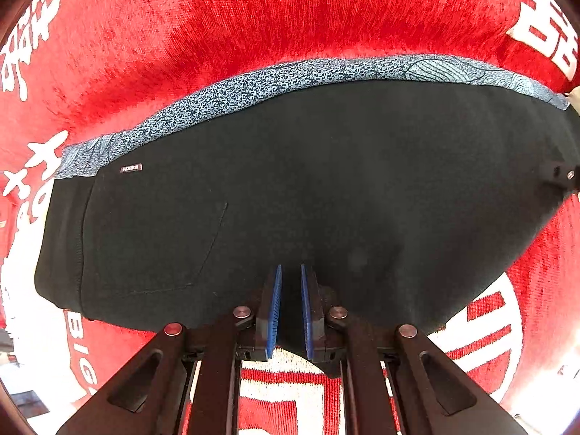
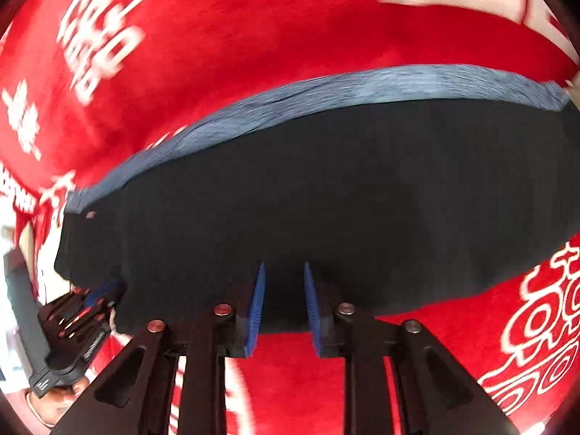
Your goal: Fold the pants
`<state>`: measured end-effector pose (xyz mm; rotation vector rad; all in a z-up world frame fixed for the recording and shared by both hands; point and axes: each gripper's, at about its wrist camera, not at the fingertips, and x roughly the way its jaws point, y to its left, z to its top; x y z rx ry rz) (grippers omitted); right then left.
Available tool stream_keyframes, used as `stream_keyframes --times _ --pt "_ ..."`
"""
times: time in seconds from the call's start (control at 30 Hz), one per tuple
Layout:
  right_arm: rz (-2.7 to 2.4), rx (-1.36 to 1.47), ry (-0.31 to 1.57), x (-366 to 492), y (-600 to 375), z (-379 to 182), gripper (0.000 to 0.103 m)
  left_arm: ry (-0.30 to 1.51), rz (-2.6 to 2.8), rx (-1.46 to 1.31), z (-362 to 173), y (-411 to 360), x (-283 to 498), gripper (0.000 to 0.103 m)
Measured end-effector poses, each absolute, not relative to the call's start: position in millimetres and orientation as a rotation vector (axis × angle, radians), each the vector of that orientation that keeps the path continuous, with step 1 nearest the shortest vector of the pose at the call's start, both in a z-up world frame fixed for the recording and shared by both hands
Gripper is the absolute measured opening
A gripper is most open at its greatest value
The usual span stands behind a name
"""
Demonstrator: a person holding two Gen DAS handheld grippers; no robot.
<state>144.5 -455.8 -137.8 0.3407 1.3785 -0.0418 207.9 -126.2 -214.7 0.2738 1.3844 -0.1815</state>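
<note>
Nearest, our left gripper (image 1: 290,304) pinches the near edge of the black knit pants (image 1: 290,188), while our right gripper (image 2: 283,308) stands apart. They lie flat on the red pile carpet (image 1: 253,18); next, likely, we grip and fold toward the speckled blue lining (image 1: 253,88).

Black pants (image 1: 308,188) (blue speckled lining (image 1: 253,87)) on red carpet (image 1: 253,11).

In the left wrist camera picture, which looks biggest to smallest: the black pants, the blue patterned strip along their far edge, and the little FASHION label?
1. black pants, filling most of the view.
2. blue patterned strip, long but narrow.
3. FASHION label, tiny.
</note>
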Motion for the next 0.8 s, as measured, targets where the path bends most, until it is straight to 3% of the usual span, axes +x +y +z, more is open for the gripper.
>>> stream_keyframes --times 0.23,0.53,0.57,0.6,0.63,0.8 --pt "-0.095 0.368 1.365 133 -505 -134 0.022 1.4 -0.138 0.274 -213 -133 210 0.012" --pt "-0.053 0.315 1.362 133 -485 -127 0.041 1.434 -0.134 0.219 -197 -141 223 0.013" --pt "-0.041 0.323 1.36 131 -487 -124 0.042 1.43 -0.146 0.206 -191 -144 223 0.042" --pt "-0.032 0.33 1.358 128 -487 -121 0.043 1.421 -0.149 0.202 -188 -147 224 0.087" --pt "-0.026 0.334 1.357 127 -489 -118 0.044 1.393 -0.157 0.187 -179 -153 225 0.103" --pt "-0.02 0.37 1.341 110 -504 -103 0.044 1.38 -0.2 0.226 -171 -189 229 0.102"
